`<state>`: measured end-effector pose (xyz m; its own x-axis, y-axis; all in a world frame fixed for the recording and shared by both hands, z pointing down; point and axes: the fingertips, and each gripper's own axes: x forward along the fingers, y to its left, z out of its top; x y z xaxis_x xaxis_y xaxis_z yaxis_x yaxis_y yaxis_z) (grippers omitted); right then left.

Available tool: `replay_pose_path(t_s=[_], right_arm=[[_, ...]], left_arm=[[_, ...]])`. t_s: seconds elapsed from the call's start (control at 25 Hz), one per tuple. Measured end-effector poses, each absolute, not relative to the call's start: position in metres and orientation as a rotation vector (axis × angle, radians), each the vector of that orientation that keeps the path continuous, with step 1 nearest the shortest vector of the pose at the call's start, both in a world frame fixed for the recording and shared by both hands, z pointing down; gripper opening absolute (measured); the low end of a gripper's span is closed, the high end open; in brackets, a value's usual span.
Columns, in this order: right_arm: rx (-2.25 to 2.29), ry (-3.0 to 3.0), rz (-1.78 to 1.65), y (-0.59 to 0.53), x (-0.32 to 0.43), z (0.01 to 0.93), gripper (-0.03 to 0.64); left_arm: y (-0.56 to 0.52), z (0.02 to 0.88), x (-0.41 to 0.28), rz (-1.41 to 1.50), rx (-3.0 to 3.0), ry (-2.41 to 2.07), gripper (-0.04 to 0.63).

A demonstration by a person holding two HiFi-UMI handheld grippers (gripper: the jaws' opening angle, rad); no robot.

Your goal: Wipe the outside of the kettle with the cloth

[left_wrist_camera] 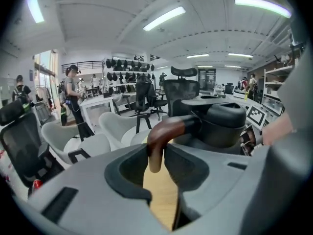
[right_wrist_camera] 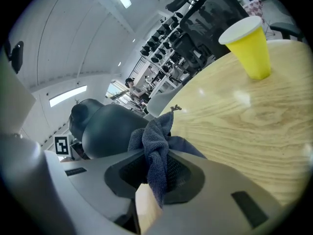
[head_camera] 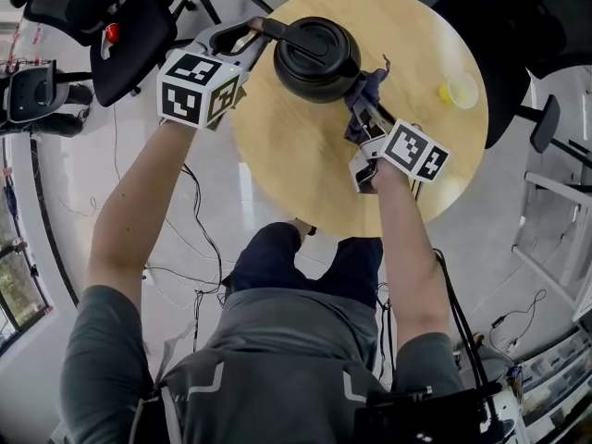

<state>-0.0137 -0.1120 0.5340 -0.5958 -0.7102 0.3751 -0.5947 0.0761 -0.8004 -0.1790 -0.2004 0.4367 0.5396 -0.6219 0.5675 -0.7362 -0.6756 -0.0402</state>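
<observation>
Right gripper (right_wrist_camera: pixel 155 179) tight on cloth (right_wrist_camera: pixel 156 142), beside kettle (right_wrist_camera: pixel 105 131)

No legible txt, labels, brands or nos. in any view.

Black kettle (head_camera: pixel 316 60) stands upright on the round wooden table (head_camera: pixel 305 174), bunched blue-grey cloth (head_camera: pixel 363 95) against its side.
</observation>
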Motion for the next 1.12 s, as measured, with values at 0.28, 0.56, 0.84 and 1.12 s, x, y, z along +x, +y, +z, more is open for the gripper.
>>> replay_pose_path(t_s=[0.28, 0.56, 0.84, 1.12], right_arm=[[-1.25, 2.32, -1.596, -0.101, -0.036, 0.528, 0.092], [-1.188, 2.365, -1.611, -0.101, -0.052, 0.524, 0.092], [-1.159, 2.382, -1.629, -0.093, -0.065, 0.526, 0.092], [-1.158, 2.417, -1.646, -0.081, -0.083, 0.532, 0.092]], left_arm=[[-0.161, 0.433, -0.208, 0.777, 2.343, -1.276, 0.121], [-0.138, 0.439, -0.223, 0.661, 2.143, -1.36, 0.118], [-0.116, 0.439, -0.229, 0.59, 2.035, -1.421, 0.12], [-0.101, 0.436, -0.227, 0.559, 1.98, -1.442, 0.12]])
